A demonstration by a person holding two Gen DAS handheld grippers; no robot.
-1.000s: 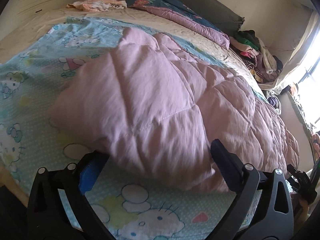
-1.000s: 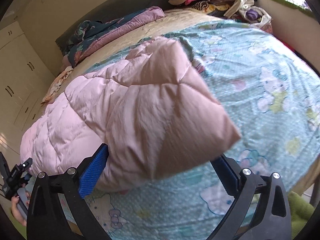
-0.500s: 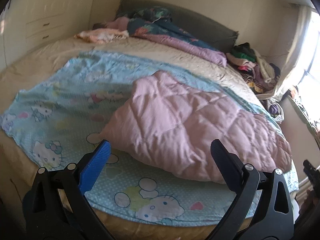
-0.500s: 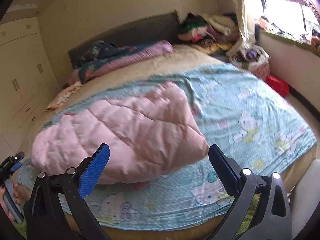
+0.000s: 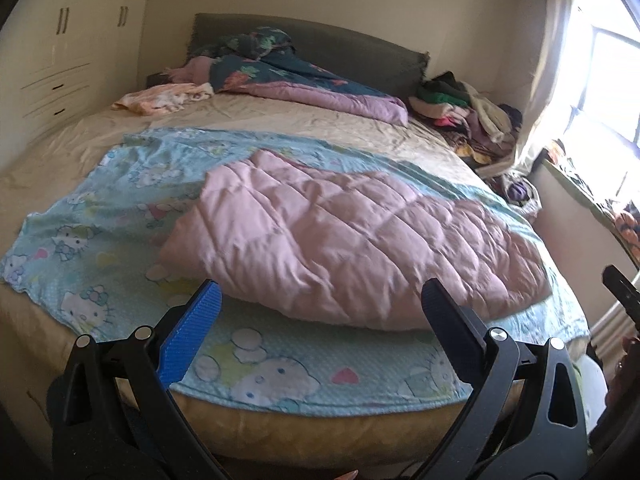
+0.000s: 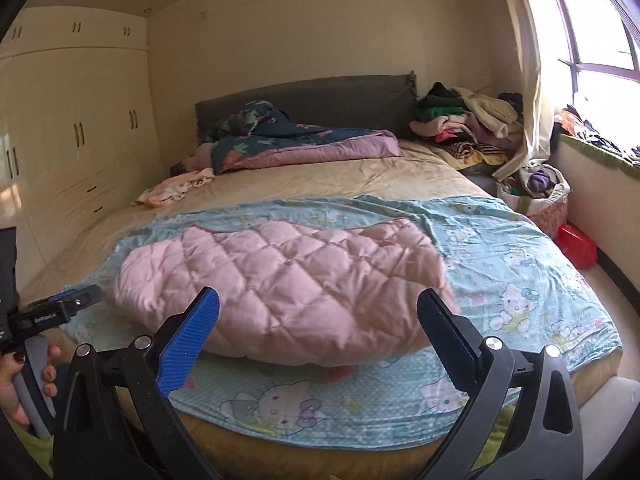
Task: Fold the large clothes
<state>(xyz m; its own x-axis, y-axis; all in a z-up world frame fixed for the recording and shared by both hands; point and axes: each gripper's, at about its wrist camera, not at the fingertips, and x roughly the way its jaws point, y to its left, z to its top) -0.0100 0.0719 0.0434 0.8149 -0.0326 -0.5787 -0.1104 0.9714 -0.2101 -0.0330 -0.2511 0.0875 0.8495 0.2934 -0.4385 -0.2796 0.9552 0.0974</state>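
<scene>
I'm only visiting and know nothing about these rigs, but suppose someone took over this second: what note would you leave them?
Left claw: open, empty, held back from the bed.
Right claw: open, empty, also short of the bed.
The pink quilted garment lies folded over into a bulky bundle on the light blue cartoon sheet, near the foot of the bed.
Done: at least one fold, judging by the doubled layers.
Left: probably another fold to make it compact, and smoothing.
</scene>
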